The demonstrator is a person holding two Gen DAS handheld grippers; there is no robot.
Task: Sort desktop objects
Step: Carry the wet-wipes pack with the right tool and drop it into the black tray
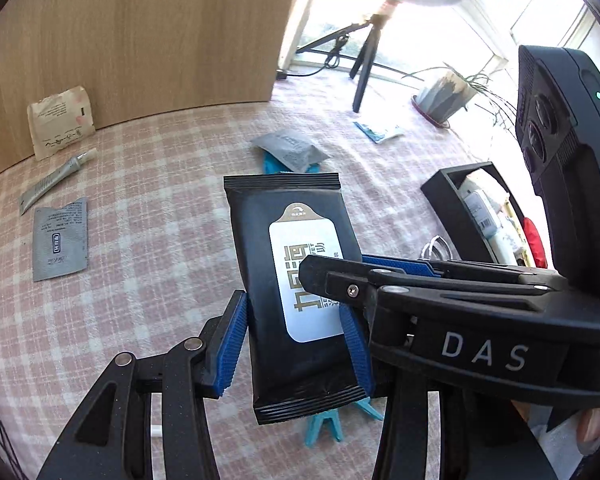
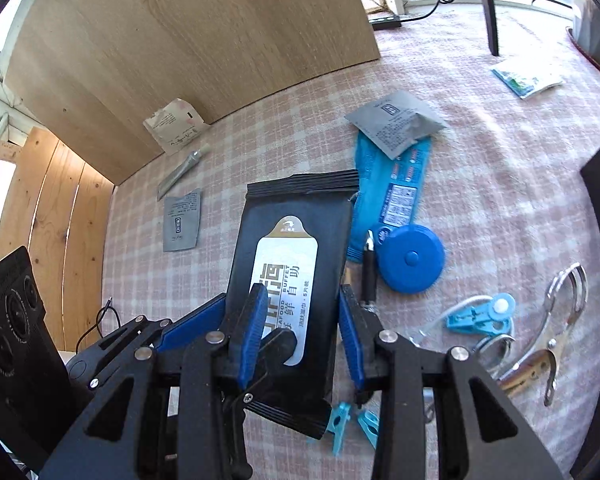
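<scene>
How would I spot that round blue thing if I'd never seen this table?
Start at the pink checked tablecloth and find the black wet-wipe pack in the middle. Just right of it, overlapping the bottom of a long blue packet, lies the tape measure: the only disc there, solid blue, with a centre button.

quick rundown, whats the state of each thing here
wipes pack: lifted off the tablecloth, flap shut
left tool: shut on the wipes pack's sides
right tool: shut on the same pack
black box: open top, items inside
grey sachet: lying flat, sealed
small tube: lying down, capped
tape measure: lying flat
</scene>
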